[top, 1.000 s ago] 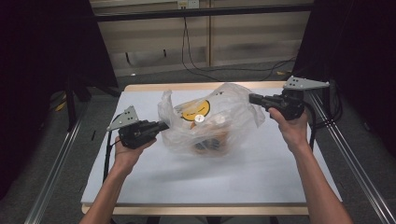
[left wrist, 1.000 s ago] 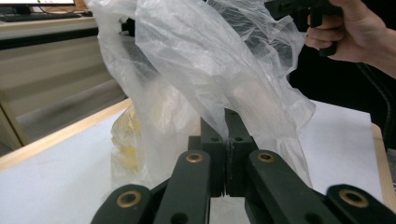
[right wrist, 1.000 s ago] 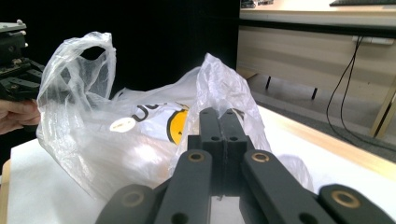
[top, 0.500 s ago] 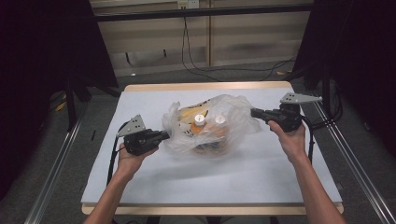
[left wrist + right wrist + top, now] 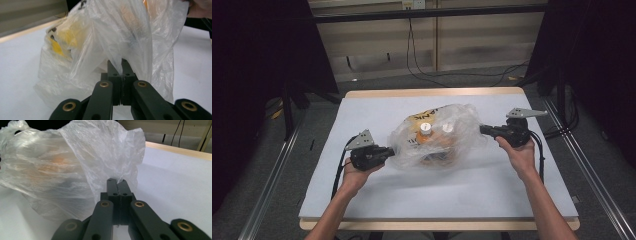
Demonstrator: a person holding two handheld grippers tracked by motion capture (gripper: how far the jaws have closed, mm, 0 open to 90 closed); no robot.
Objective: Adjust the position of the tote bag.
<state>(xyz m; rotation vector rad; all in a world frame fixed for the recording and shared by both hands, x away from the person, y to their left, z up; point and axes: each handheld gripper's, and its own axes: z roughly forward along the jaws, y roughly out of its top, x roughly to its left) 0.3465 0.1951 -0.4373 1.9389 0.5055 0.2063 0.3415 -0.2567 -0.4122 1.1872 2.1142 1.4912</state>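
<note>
- Clear plastic bag (image 5: 437,136) lies on the white tabletop (image 5: 377,200), about mid-table, stretched between the two grippers.
- Left gripper (image 5: 388,151) at the bag's left end, touching it; jaws pressed together with a fold of bag film pinched between them, seen close in the left gripper view (image 5: 119,67).
- Right gripper (image 5: 483,129) at the bag's right end, a bit farther from the person than the left one; jaws closed on a gathered corner of the film (image 5: 117,182).
- Inside the bag: two white-capped bottles (image 5: 426,131) side by side with orange contents, plus a yellow printed pack (image 5: 424,116) toward the far side; the rest inside is blurred by the film.
- Bag body sits on the tabletop, its ends lifted slightly where clamped.
- Left hand (image 5: 357,170) wraps its gripper from below and behind, forearm coming in from the bottom edge, angled up and right.
- Right hand (image 5: 518,150) holds its gripper pointing left toward the bag, forearm angled up and left from the lower right.
- Both grippers roughly level, facing each other across the bag.
</note>
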